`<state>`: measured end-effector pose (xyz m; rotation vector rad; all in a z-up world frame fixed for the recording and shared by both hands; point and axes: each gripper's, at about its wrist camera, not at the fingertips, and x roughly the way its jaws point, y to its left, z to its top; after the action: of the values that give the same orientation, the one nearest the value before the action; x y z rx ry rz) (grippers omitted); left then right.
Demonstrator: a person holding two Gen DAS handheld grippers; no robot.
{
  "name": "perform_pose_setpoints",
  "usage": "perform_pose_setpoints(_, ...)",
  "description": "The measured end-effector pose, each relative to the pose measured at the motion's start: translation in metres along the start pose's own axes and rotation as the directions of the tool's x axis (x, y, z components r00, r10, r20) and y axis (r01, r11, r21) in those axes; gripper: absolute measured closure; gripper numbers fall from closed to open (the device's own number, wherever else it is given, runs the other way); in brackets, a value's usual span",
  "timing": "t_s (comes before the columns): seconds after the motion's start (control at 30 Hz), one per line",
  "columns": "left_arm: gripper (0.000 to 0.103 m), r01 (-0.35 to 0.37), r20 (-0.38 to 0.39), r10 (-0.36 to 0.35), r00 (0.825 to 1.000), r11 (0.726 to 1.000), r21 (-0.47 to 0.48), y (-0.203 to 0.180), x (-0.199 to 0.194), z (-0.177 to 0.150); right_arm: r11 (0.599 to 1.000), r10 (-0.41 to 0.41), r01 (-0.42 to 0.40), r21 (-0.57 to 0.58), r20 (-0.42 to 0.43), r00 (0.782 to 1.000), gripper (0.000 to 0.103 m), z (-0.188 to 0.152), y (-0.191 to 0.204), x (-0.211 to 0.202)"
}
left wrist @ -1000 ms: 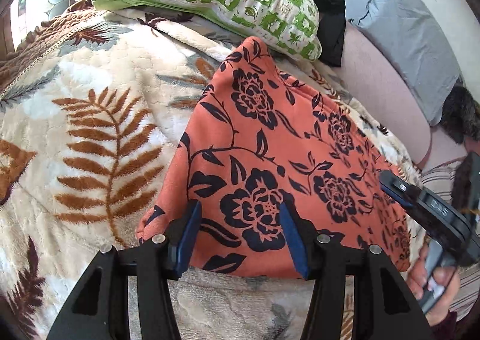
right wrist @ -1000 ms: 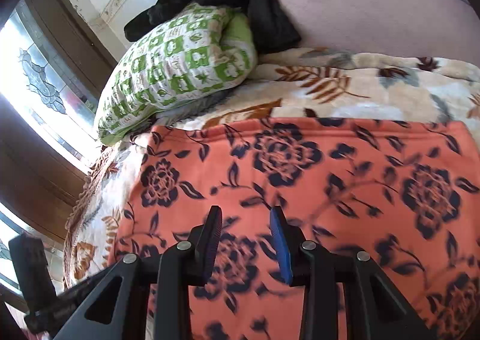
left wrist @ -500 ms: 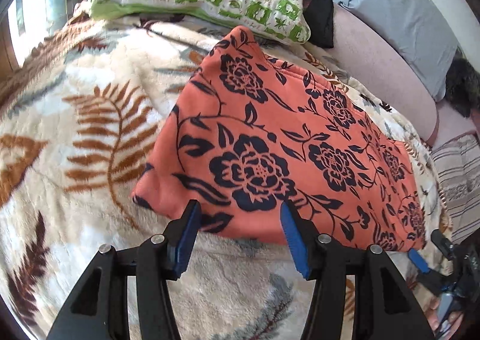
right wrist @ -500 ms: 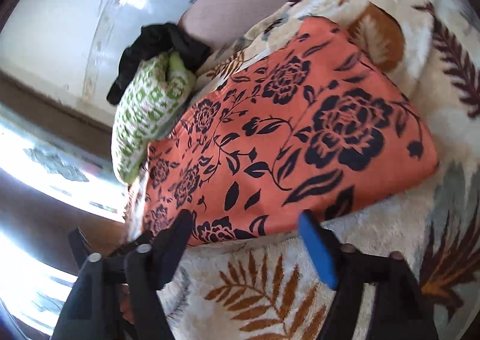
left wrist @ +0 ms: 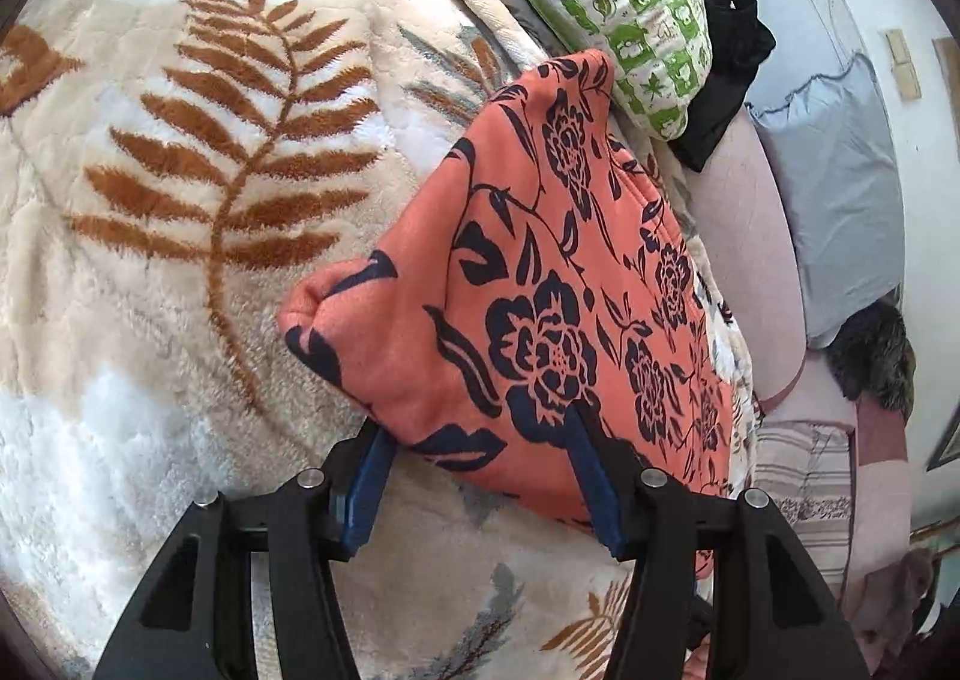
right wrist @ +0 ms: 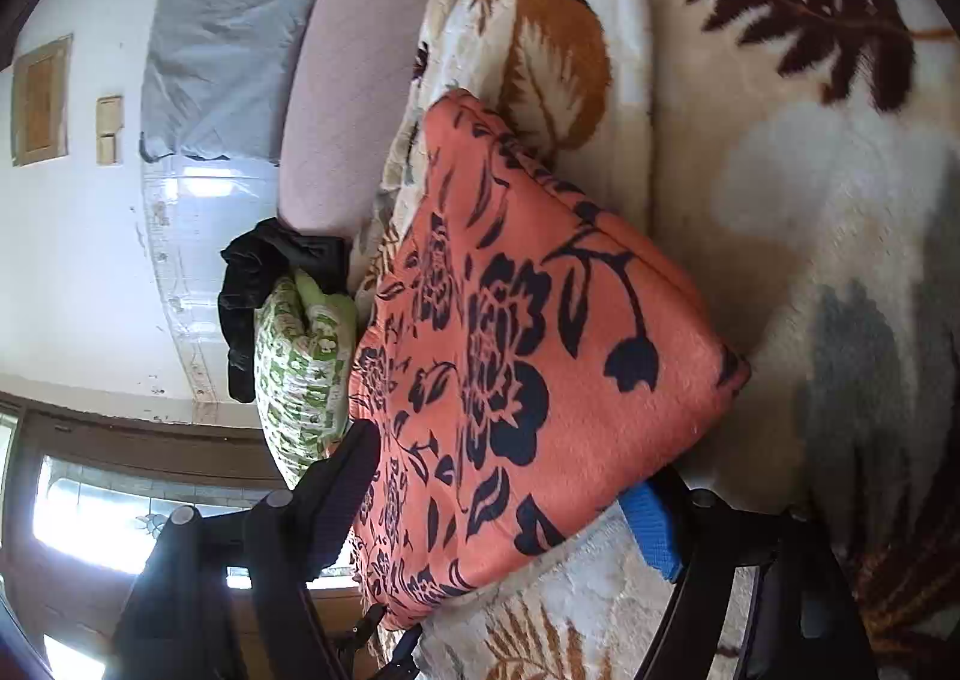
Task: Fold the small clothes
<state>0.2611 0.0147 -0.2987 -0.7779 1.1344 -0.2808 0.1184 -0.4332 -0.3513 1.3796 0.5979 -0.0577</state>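
Observation:
An orange garment with dark navy flowers (left wrist: 540, 296) lies folded flat on a cream blanket with brown fern leaves (left wrist: 198, 188). My left gripper (left wrist: 480, 470) is open, its blue-padded fingers straddling the garment's near left edge, one pad under the cloth and one over it. In the right wrist view the same garment (right wrist: 528, 356) fills the middle. My right gripper (right wrist: 510, 494) is open wide, its fingers straddling the garment's near right corner; one blue pad (right wrist: 651, 530) shows beneath the edge.
A green-and-white patterned pillow (left wrist: 624, 2) lies beyond the garment, with a black garment (left wrist: 726, 50) behind it. A pink sofa back (left wrist: 750, 260) and a grey cushion (left wrist: 840, 182) stand at the far side. A window (right wrist: 120, 524) lies to the left.
Both grippers have dropped and rolled sideways toward the garment's near edge. The fingers now straddle its two near corners where before they hovered in front of it.

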Motion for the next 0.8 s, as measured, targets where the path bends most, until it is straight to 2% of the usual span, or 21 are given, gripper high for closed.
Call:
perform_pose_setpoints(0.1,0.047,0.037,0.044,-0.037,0.998,0.999,0.008,-0.005,-0.001,-0.001,0.997,0.009,-0.006,-0.072,0.037,0.999,0.026,0.001,0.012,0.0)
perform_pose_setpoints(0.2,0.06,0.001,0.088,-0.008,0.996,0.998,0.07,-0.012,0.0,-0.004,0.989,-0.029,0.036,-0.145,0.048,0.998,0.026,0.0,0.021,0.008)
perform_pose_setpoints(0.3,0.059,-0.009,0.072,0.006,0.997,0.999,0.04,-0.007,0.013,-0.002,0.985,-0.076,0.082,-0.151,0.044,0.996,0.029,0.001,0.017,0.018)
perform_pose_setpoints(0.4,0.054,0.029,0.082,-0.029,0.996,1.0,-0.002,-0.003,0.012,0.003,0.979,-0.102,0.109,-0.171,0.05,0.994,0.031,0.002,0.016,0.021)
perform_pose_setpoints(0.43,0.054,0.039,0.085,-0.038,0.996,0.999,-0.008,-0.003,0.012,0.003,0.977,-0.108,0.116,-0.181,0.055,0.993,0.034,0.001,0.018,0.021)
perform_pose_setpoints(0.47,0.054,0.046,0.092,-0.044,0.995,0.999,-0.011,-0.003,0.012,0.004,0.973,-0.118,0.129,-0.192,0.065,0.991,0.053,0.001,0.018,0.022)
perform_pose_setpoints(0.5,0.06,0.043,0.102,-0.042,0.994,0.999,-0.014,-0.003,0.012,0.004,0.969,-0.136,0.148,-0.199,0.072,0.988,0.074,0.002,0.016,0.023)
perform_pose_setpoints(0.53,0.075,0.034,0.111,-0.031,0.993,0.999,-0.019,-0.002,0.013,0.005,0.967,-0.152,0.164,-0.194,0.072,0.986,0.075,0.004,0.012,0.024)
perform_pose_setpoints(0.6,0.08,0.025,0.116,-0.022,0.993,0.999,-0.026,-0.002,0.015,0.005,0.97,-0.151,0.166,-0.18,0.091,0.984,0.079,0.004,0.009,0.021)
perform_pose_setpoints(0.63,0.083,0.021,0.119,-0.018,0.993,0.999,-0.026,-0.002,0.014,0.005,0.962,-0.158,0.178,-0.207,0.108,0.982,0.08,0.001,0.015,0.02)
perform_pose_setpoints(0.73,0.087,0.003,0.147,-0.006,0.989,1.0,0.021,-0.009,0.006,0.001,0.898,-0.179,0.244,-0.366,0.201,0.963,0.084,-0.013,0.046,0.013)
perform_pose_setpoints(0.8,0.088,0.02,0.164,-0.027,0.986,0.999,0.044,-0.015,-0.003,-0.002,0.877,-0.165,0.251,-0.409,0.235,0.958,0.084,-0.021,0.059,0.006)
